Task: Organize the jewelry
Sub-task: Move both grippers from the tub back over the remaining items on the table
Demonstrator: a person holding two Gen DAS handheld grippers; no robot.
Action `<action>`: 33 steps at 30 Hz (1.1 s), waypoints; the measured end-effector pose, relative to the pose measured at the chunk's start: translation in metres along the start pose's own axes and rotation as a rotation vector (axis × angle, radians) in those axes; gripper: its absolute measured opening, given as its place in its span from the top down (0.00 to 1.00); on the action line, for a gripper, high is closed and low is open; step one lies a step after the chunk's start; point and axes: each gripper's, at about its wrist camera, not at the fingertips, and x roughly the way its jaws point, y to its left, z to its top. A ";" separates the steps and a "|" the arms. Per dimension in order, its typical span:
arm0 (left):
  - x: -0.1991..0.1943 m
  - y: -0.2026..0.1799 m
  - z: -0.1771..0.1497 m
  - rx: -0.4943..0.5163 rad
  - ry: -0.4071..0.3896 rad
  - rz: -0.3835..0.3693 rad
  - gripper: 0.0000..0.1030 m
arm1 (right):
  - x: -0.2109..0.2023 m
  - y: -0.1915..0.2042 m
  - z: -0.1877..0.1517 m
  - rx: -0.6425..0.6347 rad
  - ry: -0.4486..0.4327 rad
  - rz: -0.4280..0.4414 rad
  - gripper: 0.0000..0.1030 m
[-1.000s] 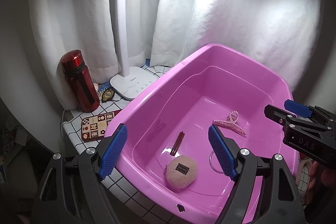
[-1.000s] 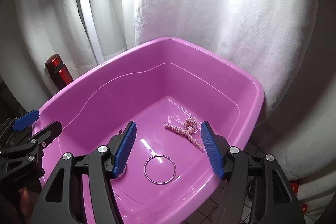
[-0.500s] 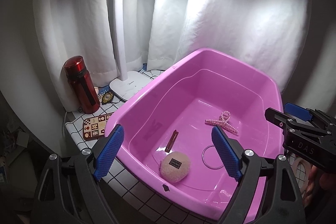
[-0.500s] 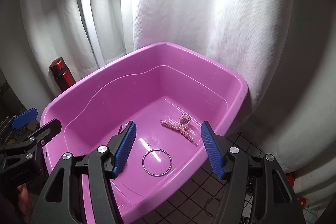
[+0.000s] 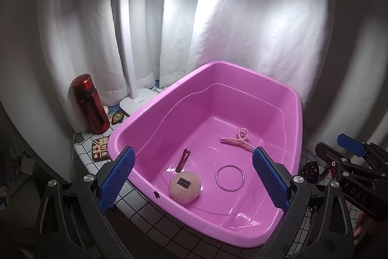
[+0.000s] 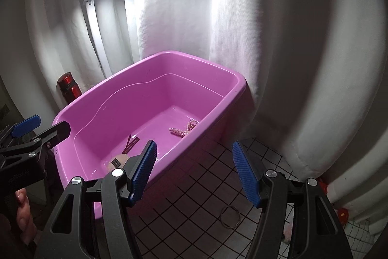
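Observation:
The pink tub (image 5: 218, 64) holds a pearl hair claw (image 5: 236, 141), a dark red hair clip (image 5: 183, 159), a fluffy round puff (image 5: 184, 187) and a thin metal ring (image 5: 230, 177). My left gripper (image 5: 194, 177) hangs before the tub's near rim, its jaws opening wide with nothing between them. My right gripper (image 6: 196, 171) is open and empty over the tiled table beside the tub (image 6: 181, 55). A second metal ring (image 6: 230, 216) lies on the tiles below it. The right wrist view also shows the pearl claw (image 6: 185, 129) and red clip (image 6: 131, 143).
A red bottle (image 5: 89, 104), a white desk lamp (image 5: 135, 101) and a patterned coaster (image 5: 100, 147) stand left of the tub. White curtain hangs behind. A dark round item (image 5: 310, 169) lies right of the tub. Each gripper shows at the edge of the other's view.
Both grippers drew back and up from the tub. The right one swung rightward until it stood over the tiled table. The left jaws spread wider.

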 end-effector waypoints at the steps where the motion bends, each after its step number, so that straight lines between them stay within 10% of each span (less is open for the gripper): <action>1: -0.002 -0.004 -0.001 0.005 0.000 -0.002 0.07 | -0.004 -0.004 -0.004 0.007 -0.001 -0.003 0.40; 33: 0.000 -0.168 -0.097 0.232 0.162 -0.233 0.06 | -0.119 -0.185 -0.234 0.462 0.144 -0.258 0.35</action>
